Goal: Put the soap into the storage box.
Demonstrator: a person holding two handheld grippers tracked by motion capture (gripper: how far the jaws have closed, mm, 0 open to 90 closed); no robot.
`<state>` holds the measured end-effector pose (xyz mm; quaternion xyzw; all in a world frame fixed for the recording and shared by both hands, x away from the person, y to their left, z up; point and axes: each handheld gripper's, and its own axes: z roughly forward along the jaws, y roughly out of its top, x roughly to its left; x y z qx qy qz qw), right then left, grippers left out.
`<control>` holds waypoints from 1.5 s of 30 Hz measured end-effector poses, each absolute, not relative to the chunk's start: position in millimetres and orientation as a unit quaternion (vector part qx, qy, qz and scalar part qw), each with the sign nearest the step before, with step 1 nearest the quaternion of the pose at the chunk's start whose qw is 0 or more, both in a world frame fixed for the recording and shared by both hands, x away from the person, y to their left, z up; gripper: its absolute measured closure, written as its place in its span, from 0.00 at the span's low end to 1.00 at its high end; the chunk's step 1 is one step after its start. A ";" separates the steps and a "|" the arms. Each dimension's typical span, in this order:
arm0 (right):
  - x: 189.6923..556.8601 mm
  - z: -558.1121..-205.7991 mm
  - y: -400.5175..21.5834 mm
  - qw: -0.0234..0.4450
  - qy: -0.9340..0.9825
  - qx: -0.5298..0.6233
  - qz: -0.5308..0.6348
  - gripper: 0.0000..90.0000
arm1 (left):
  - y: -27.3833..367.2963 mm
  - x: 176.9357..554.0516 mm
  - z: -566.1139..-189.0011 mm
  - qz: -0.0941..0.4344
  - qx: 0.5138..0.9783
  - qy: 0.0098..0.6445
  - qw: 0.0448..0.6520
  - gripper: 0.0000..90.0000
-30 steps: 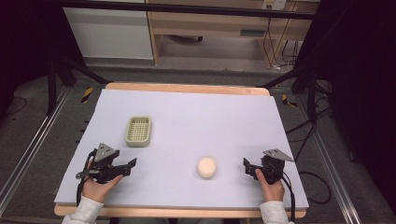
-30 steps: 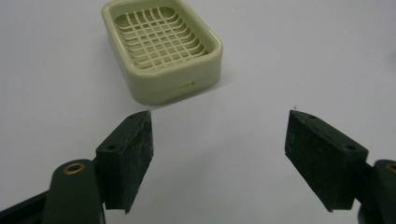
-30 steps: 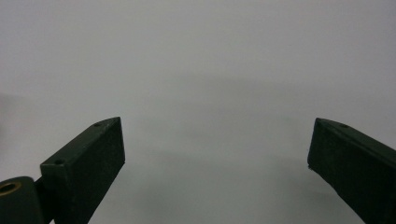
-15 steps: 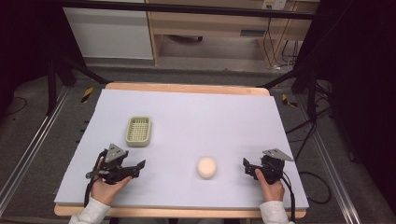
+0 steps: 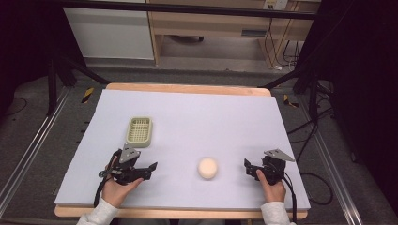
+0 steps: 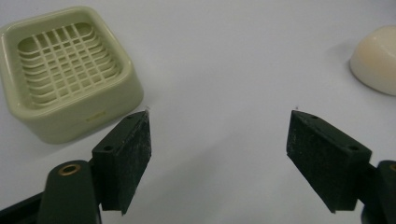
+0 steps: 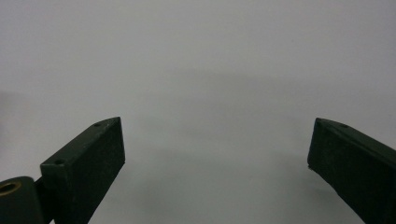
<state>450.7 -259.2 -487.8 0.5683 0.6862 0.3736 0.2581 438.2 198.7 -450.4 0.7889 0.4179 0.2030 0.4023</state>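
A pale cream soap bar lies on the white sheet near the front middle; its edge also appears at the right of the left gripper view. A pale green slotted soap dish sits at the left, also in the left gripper view. My left gripper is open, low over the sheet, below the dish and left of the soap, with nothing between its jaws. My right gripper is open to the right of the soap, over bare sheet.
The white sheet covers a wooden table. Metal rails run along both sides of the table, and cables lie on the floor at the right. A shelf unit stands behind the table.
My left gripper has moved right across the sheet toward the soap. The right gripper, the soap and the dish have stayed put.
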 end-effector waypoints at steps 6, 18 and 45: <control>450.6 -487.7 -259.3 0.259 0.686 0.569 0.374 0.05 | 187.1 439.4 -448.0 0.199 0.794 0.408 0.403 0.25; 450.7 -487.7 -259.0 0.259 0.686 0.568 0.373 0.05 | 168.7 442.2 -438.7 0.195 0.798 0.394 0.413 0.25; 450.8 -487.6 -259.2 0.256 0.687 0.570 0.372 0.05 | 120.0 446.4 -431.5 0.174 0.811 0.365 0.423 0.25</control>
